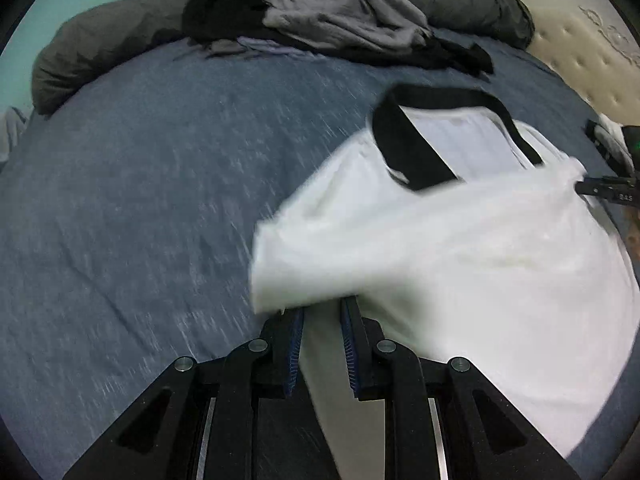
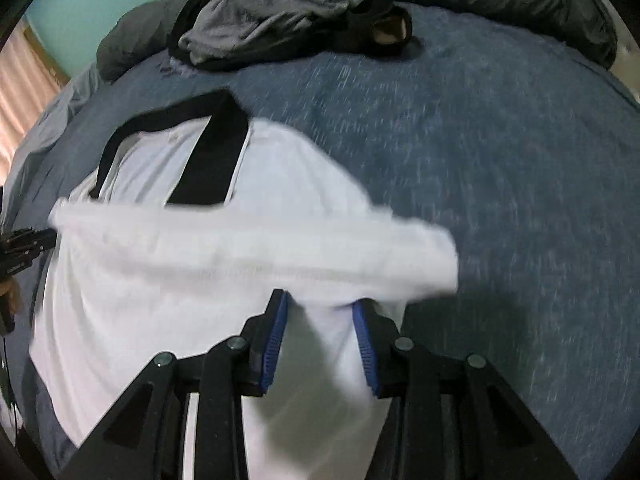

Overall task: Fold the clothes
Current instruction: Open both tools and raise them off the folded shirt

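On the blue bedspread (image 1: 140, 208) the white polo shirt (image 1: 460, 248) lies with its black collar (image 1: 416, 148) toward the far side, the hem edge lifted and folded over toward the collar (blurred, so I can't read the crease). My left gripper (image 1: 322, 320) has its fingers slightly spread with shirt cloth between the blue pads (image 1: 295, 344), which don't seem to press it; my right gripper (image 2: 320, 320) is spread a bit wider, cloth between too, no pinch I can see. The folded band runs crosswise, left to right, ahead of both fingertips, one gripper at each end, neither nearer. Next I'd judge the body fold needs squaring. A grey clothes pile (image 2: 276, 4) sits well apart at the back.
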Motion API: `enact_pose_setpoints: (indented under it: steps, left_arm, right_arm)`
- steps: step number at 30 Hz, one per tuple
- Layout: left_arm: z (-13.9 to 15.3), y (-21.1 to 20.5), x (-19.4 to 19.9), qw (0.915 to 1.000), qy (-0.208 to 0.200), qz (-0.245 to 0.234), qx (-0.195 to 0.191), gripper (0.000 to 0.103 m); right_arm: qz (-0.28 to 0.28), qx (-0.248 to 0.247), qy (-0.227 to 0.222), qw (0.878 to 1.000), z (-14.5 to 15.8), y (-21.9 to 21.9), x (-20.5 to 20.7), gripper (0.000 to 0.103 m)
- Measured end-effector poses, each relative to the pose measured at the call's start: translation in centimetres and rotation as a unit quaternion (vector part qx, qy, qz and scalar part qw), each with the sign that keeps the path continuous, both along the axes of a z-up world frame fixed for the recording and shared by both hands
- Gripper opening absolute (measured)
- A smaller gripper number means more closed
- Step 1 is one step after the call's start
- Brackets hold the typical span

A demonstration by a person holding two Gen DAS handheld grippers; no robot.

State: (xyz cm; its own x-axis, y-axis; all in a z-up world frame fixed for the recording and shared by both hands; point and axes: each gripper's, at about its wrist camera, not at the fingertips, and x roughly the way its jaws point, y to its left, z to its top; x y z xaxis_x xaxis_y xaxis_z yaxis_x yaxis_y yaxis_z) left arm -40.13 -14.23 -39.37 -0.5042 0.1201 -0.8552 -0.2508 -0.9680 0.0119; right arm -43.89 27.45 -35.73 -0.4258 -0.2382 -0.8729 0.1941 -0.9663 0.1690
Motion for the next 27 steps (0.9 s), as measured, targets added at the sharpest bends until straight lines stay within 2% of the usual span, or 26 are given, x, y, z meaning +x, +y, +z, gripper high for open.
enact_pose_setpoints:
  steps: [5, 11, 14, 18, 21, 23, 27]
  left_arm:
    - [0.2, 0.0, -3.0, 0.9996, 0.011, 0.025, -0.009, 0.020]
    - [-0.1, -0.7, -6.7, 0.9967, 0.013, 0.072, 0.036, 0.020]
    - [-0.4, -1.2, -7.0, 0.9946, 0.014, 0.086, 0.057, 0.021]
    - [-0.5, -1.8, -6.5, 0.9941, 0.014, 0.079, 0.073, 0.039]
    - [-1.0, -2.4, -6.3, 0.9911, 0.005, 0.070, 0.112, 0.048]
    - [-1.3, -2.3, -6.1, 0.9921, 0.000, 0.065, 0.107, 0.049]
    - [-1.3, -2.9, -6.1, 0.9870, 0.005, 0.074, 0.143, 0.049]
  right_arm:
    - [-0.012, 0.005, 0.006, 1.000, 0.1, 0.8, -3.0, 0.034]
    - [-0.065, -0.026, 0.031, 0.997, 1.5, 3.3, -5.5, 0.034]
    - [-0.082, -0.050, 0.043, 0.994, 2.3, 4.9, -5.7, 0.034]
    - [-0.088, -0.067, 0.045, 0.993, 2.1, 6.5, -4.8, 0.039]
    - [-0.082, -0.069, 0.052, 0.993, 1.6, 7.2, -3.6, 0.039]
    - [-0.069, -0.061, 0.057, 0.994, 1.1, 6.9, -3.3, 0.039]
    - [-0.045, -0.045, 0.056, 0.996, 0.1, 6.3, -3.0, 0.039]
